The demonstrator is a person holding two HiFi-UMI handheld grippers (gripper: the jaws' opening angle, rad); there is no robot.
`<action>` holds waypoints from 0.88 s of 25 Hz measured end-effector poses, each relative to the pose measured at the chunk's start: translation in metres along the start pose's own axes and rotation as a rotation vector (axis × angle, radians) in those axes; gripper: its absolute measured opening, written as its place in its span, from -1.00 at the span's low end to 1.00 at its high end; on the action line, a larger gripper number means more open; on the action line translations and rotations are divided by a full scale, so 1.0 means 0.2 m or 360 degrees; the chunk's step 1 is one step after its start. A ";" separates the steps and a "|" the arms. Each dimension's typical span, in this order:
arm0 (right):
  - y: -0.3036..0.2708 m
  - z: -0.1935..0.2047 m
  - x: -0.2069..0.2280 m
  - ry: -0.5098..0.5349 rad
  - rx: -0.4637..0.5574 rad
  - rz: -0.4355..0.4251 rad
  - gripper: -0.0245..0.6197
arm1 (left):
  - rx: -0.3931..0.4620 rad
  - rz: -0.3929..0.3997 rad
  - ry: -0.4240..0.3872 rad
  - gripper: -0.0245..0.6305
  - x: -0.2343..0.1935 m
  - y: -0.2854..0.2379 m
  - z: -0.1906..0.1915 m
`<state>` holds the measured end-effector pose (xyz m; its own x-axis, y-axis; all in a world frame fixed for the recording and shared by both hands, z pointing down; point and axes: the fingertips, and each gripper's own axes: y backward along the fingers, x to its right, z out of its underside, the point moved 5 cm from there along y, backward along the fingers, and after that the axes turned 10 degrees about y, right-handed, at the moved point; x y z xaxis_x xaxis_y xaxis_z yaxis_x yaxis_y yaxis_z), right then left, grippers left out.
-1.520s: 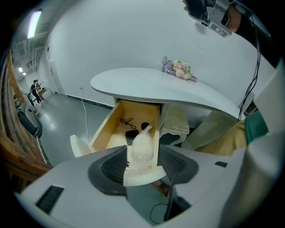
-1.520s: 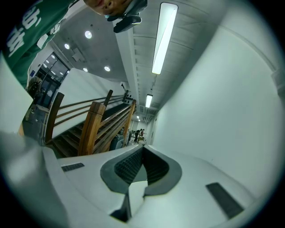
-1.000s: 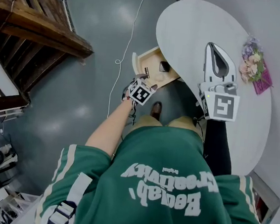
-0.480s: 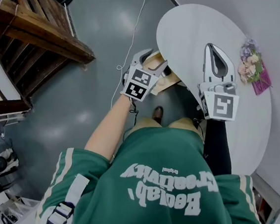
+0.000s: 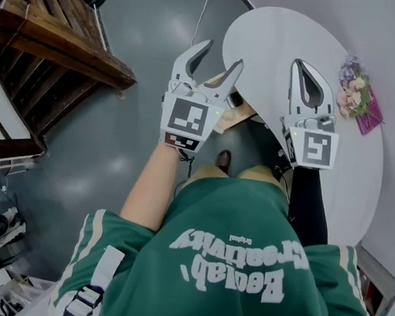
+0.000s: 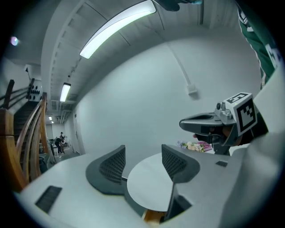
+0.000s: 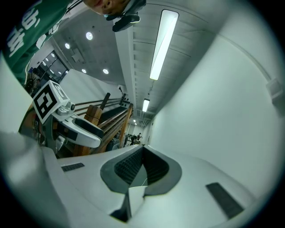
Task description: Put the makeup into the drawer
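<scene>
- Our left gripper (image 5: 222,55) (image 6: 144,162) holds its fingers wide apart, with nothing between them.
- Our right gripper (image 5: 297,65) (image 7: 141,167) has its fingers closed together, empty, above the white table (image 5: 266,35).
- The open wooden drawer (image 5: 236,113) lies just beneath the left fingers, with a dark makeup piece (image 5: 233,99) inside.

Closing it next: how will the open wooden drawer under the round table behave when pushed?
The wooden drawer looks rigid and boxy, so it should probably slide straight rather than flex. It sits under the edge of the round table, so a hard shove might rock that table.
</scene>
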<state>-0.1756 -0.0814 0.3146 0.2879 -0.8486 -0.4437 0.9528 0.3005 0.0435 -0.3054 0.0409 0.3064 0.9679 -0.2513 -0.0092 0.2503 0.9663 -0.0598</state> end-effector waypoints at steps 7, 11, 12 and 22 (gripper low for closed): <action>0.00 -0.02 -0.01 0.0003 0.0005 -0.0010 -0.90 | 0.0036 0.0010 0.0073 -0.18 -0.01 0.03 0.00; 0.01 -0.02 -0.03 0.0015 0.0025 -0.0039 -0.90 | 0.0098 -0.0031 0.0112 -0.48 -0.03 0.06 -0.03; 0.01 -0.03 -0.03 0.0015 0.0018 -0.0035 -0.90 | 0.0109 -0.0054 0.0112 -0.60 -0.03 0.07 -0.04; 0.01 -0.05 -0.07 0.0031 0.0019 -0.0062 -0.90 | 0.0078 -0.0242 0.0009 -0.88 -0.11 0.13 -0.01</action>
<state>-0.1793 -0.0641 0.3123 0.2487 -0.8508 -0.4628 0.9643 0.2622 0.0363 -0.3195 0.0710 0.3034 0.9186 -0.3950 -0.0095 0.3949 0.9187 -0.0121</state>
